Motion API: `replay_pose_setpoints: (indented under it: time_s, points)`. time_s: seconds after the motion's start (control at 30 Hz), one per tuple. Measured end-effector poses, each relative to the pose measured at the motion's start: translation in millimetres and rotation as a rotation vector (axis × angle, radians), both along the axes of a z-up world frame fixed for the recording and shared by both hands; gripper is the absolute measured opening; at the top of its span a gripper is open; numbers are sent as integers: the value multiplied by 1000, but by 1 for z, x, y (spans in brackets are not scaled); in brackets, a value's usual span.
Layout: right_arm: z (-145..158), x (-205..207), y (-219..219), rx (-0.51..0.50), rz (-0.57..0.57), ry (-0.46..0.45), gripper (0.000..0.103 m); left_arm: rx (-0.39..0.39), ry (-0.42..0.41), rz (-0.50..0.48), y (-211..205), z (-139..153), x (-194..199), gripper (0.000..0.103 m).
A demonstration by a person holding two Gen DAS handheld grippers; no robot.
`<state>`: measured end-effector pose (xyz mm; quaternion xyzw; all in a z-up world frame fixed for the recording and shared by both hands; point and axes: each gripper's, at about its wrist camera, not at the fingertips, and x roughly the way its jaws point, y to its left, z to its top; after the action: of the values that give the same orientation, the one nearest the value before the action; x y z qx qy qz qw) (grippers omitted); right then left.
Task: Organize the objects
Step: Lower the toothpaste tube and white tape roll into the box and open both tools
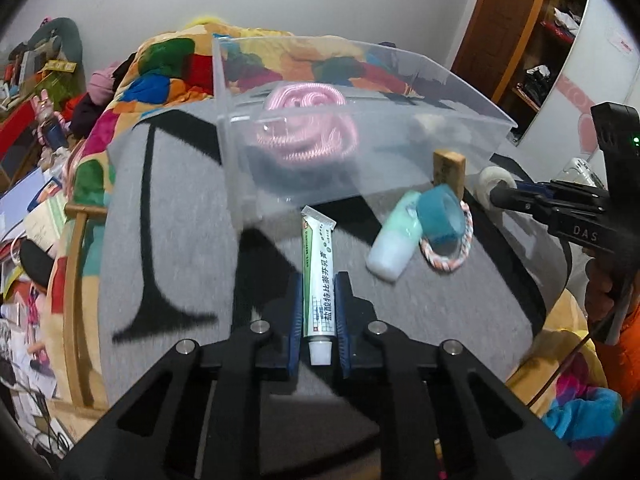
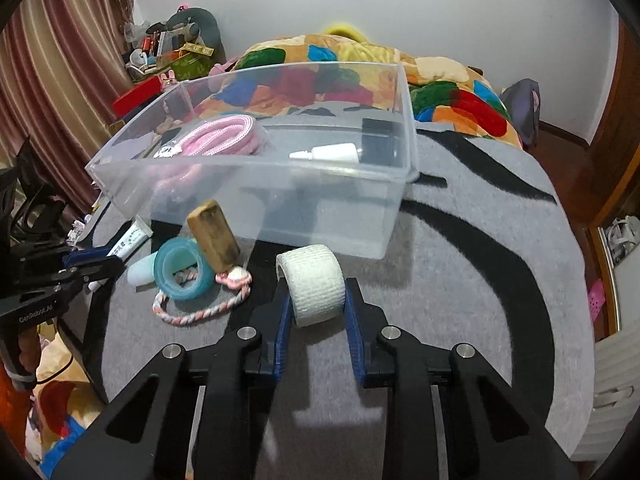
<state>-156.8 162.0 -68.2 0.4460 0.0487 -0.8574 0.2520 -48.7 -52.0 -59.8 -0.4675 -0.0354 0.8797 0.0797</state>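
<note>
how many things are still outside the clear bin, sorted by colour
white: 2, ointment tube, bandage roll
teal or mint: 2, tape ring, mint bottle
brown: 1, wooden block
pink and white: 1, braided cord loop
total: 6

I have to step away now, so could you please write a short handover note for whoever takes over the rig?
Left gripper: shut on the ointment tube.
Right gripper: shut on the white bandage roll.
Done: pink cord and small white bottle lie in the clear bin.
Left: both held items, then the blue tape roll, wooden block, mint bottle and braided ring lying in front of the bin.
</note>
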Motion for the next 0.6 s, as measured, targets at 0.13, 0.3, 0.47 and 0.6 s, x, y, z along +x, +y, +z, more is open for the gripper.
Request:
replay_pose_setpoints:
  time_s: [0.13,0.3,0.47,0.6]
  points:
    - [1,8,0,3,24,6,23,-24,6,20,2,-1,-2,15]
    - [2,6,-7,-1,31,12,23,-49,39,42,8,-3,-11,15]
    - [-1,3,-10,-23,24,0,23,-71,68,77,12,-1,-6,16]
    - [5,9,-6,-27,18,31,22,-46,87,91,9,8,4,16]
